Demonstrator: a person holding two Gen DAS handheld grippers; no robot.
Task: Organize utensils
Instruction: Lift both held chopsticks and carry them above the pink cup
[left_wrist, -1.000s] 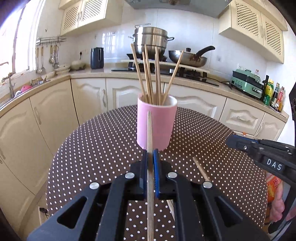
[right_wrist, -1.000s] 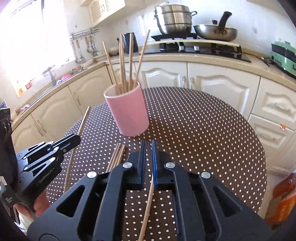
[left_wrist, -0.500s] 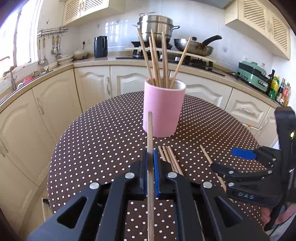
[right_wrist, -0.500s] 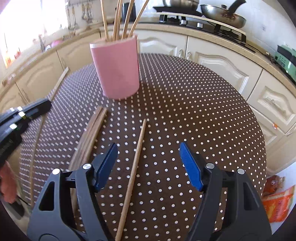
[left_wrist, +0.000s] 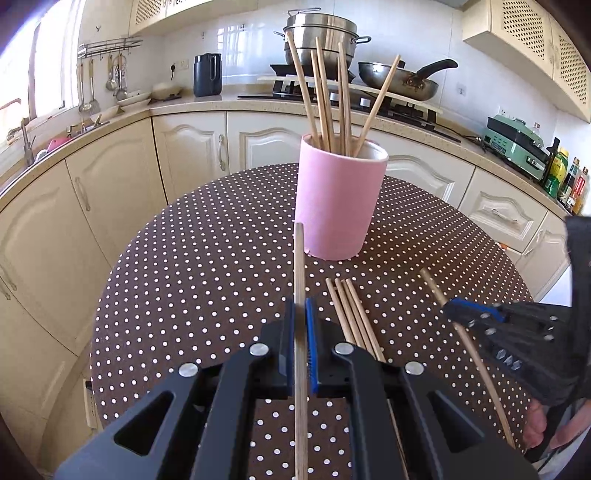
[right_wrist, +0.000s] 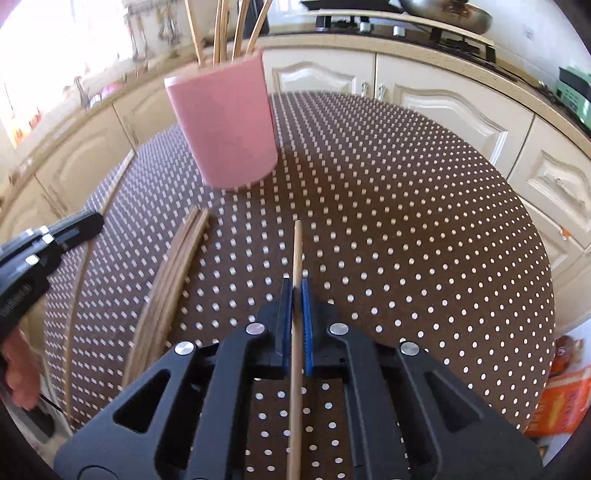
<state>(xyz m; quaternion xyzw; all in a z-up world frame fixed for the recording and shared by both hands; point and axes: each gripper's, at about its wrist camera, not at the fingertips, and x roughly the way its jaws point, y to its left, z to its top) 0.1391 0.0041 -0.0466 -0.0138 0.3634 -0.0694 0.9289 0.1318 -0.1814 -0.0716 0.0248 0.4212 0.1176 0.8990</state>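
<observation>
The left wrist view showed the left gripper (left_wrist: 300, 314) clamped tight on a single wooden chopstick (left_wrist: 300, 273), its blue pads (left_wrist: 311, 332) pressing the stick from both sides while the stick's far tip reached toward the base of the pink holder (left_wrist: 338, 206). That holder stood upright on the round table with the brown polka-dot cloth (left_wrist: 192, 273), and six or so chopsticks (left_wrist: 325, 92) leaned out of its rim at differing angles. Just to the right of the left gripper lay a bundle of loose chopsticks (left_wrist: 351, 314) side by side on the cloth, short of the holder. Farther right, another lone chopstick (left_wrist: 467, 339) ran diagonally through the right gripper (left_wrist: 458, 306), whose black body came in from the frame's right edge with part of the person's hand (left_wrist: 535, 428) beneath it. In the right wrist view the right gripper (right_wrist: 296, 291) had just been closing and its jaws stood narrow, pinched on that chopstick (right_wrist: 296, 254), which pointed ahead along the fingers, its far end free and well short of the pink holder (right_wrist: 225, 122). The loose bundle (right_wrist: 173, 273) lay to the left of it on the cloth, and the left gripper (right_wrist: 55, 236) with its held stick (right_wrist: 79, 280) showed at the left edge. Behind the table ran cream kitchen cabinets (left_wrist: 118, 192), with a steel stockpot (left_wrist: 321, 37) and a frying pan (left_wrist: 399, 79) on the stove.
</observation>
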